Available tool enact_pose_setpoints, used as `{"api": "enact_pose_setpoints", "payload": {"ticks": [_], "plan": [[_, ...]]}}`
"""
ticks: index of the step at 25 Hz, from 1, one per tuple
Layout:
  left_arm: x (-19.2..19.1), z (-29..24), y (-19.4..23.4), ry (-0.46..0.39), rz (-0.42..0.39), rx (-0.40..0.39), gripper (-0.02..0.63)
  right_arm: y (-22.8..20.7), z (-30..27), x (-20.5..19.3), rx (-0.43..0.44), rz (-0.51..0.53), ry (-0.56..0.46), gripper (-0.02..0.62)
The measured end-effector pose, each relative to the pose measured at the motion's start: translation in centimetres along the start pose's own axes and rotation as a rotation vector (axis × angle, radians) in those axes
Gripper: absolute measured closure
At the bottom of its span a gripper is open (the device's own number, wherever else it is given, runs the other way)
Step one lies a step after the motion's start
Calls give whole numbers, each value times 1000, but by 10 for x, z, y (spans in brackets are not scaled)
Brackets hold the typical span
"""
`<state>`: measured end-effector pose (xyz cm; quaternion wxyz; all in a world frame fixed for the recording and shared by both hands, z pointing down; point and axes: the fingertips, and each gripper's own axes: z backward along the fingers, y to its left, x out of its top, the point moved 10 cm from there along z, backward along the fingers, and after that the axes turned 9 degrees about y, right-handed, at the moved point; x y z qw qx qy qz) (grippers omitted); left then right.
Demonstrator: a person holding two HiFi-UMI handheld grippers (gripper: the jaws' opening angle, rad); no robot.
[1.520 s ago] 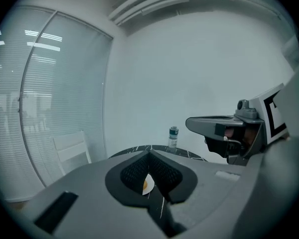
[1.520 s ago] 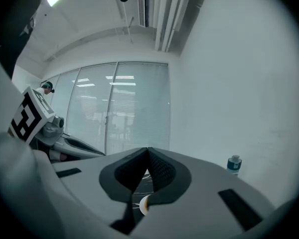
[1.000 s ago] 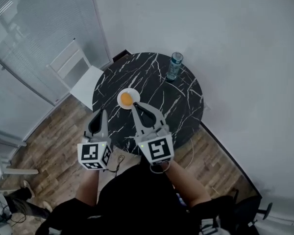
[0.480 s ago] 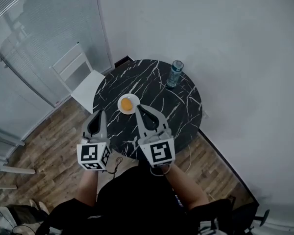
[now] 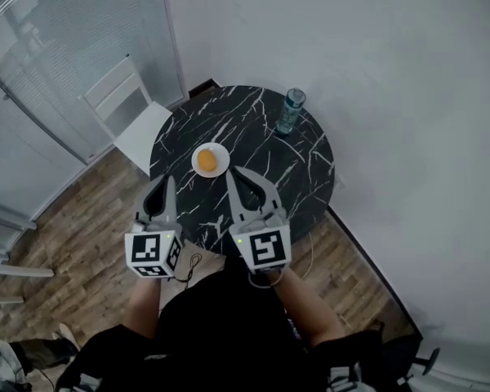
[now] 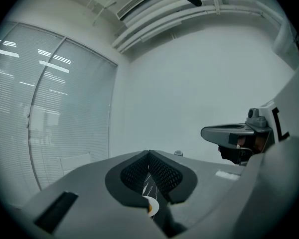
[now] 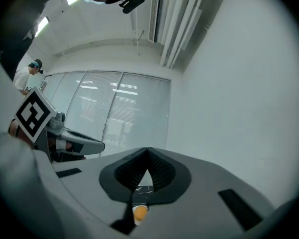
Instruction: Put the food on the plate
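Note:
A round black marble table (image 5: pixel 286 178) carries a small white plate (image 5: pixel 220 168) with an orange piece of food (image 5: pixel 207 159) on it. Both grippers hover level over the table's near edge, short of the plate. My left gripper (image 5: pixel 162 181) is shut and holds nothing; its closed tips (image 6: pixel 149 154) frame the plate (image 6: pixel 152 202) below. My right gripper (image 5: pixel 233 172) is shut and holds nothing, its tips just right of the plate. Through its jaws (image 7: pixel 148 150) the orange food (image 7: pixel 139 213) shows low down.
A clear water bottle (image 5: pixel 290 110) stands at the table's far right edge. A white chair (image 5: pixel 126 113) sits left of the table by a glass partition (image 5: pixel 57 64). Wooden floor surrounds the table, with a white wall behind. A person (image 7: pixel 27 76) stands far off at the left.
The head view has shifted slightly, so the table sits a bit higher in the picture. Both grippers stay shut in about the same place, with the food still on the plate.

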<state>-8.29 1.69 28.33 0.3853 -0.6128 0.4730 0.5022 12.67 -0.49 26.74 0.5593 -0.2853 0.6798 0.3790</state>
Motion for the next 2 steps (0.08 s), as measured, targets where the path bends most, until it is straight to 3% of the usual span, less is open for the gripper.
{"api": "enact_pose_setpoints", "payload": {"ticks": [2], "plan": [[-1,-2,-1,2,-1,-2,606,-1,0,-3,2,1,5,598]]}}
